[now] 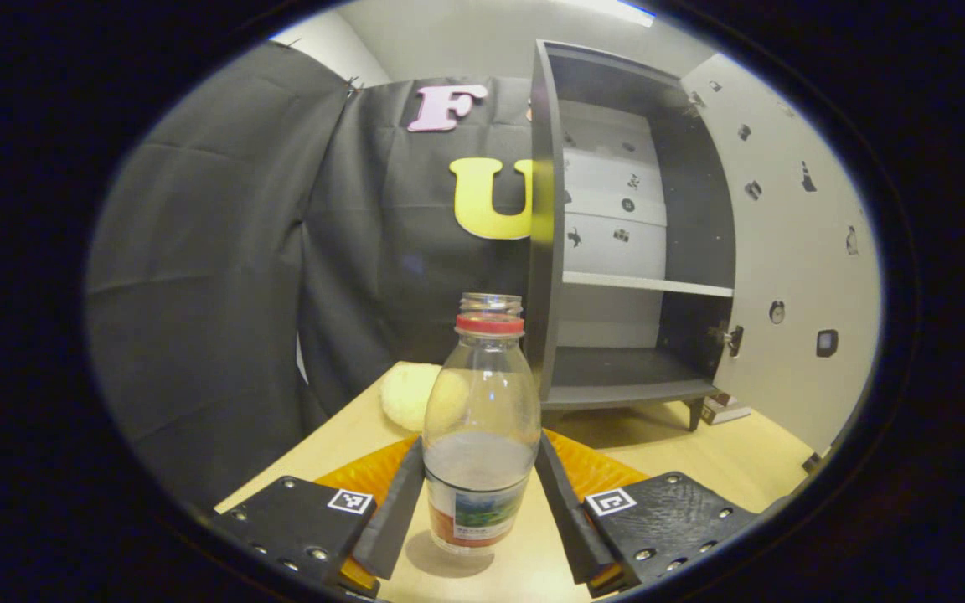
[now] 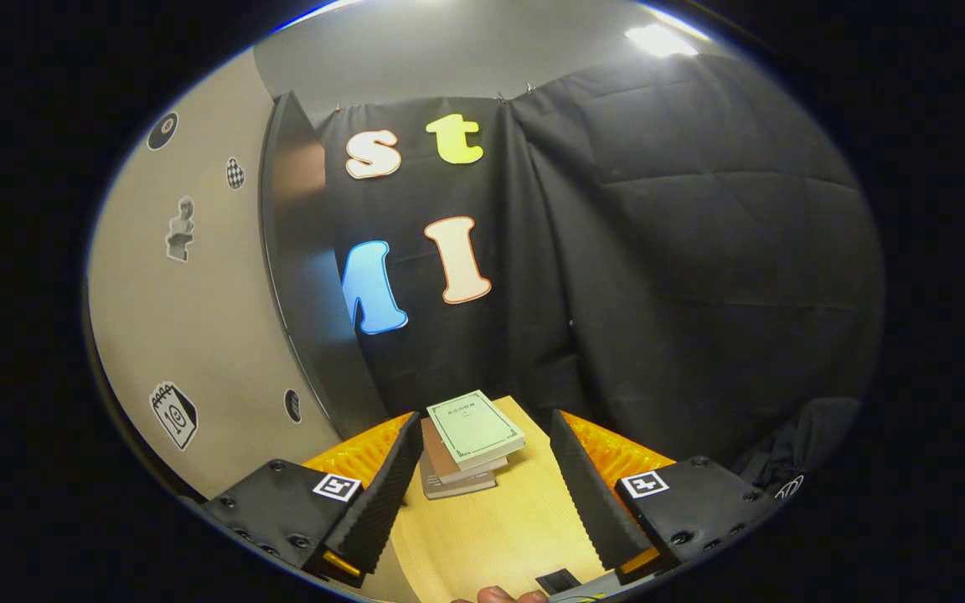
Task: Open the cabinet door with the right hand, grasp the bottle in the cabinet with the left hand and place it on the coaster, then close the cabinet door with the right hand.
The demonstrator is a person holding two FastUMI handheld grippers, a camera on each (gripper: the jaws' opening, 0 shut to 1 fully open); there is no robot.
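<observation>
In the left gripper view a clear plastic bottle (image 1: 480,435) with a red neck ring and a printed label sits between my left gripper's (image 1: 481,444) fingers, which press on both its sides. Its base is at or just above the wooden table (image 1: 340,444), casting a shadow there. A pale yellow round coaster (image 1: 410,394) lies on the table just behind the bottle, to the left. The dark grey cabinet (image 1: 545,251) stands open with bare shelves, its door (image 1: 792,276) swung out to the right. My right gripper (image 2: 484,419) is open, with nothing between its fingers, beside the door's beige face (image 2: 189,335).
A small stack of books (image 2: 466,444) lies on the table ahead of the right gripper. More books (image 1: 725,409) sit by the cabinet's foot. A fingertip (image 2: 499,595) shows at the bottom of the right gripper view. Black cloth walls close in the table behind.
</observation>
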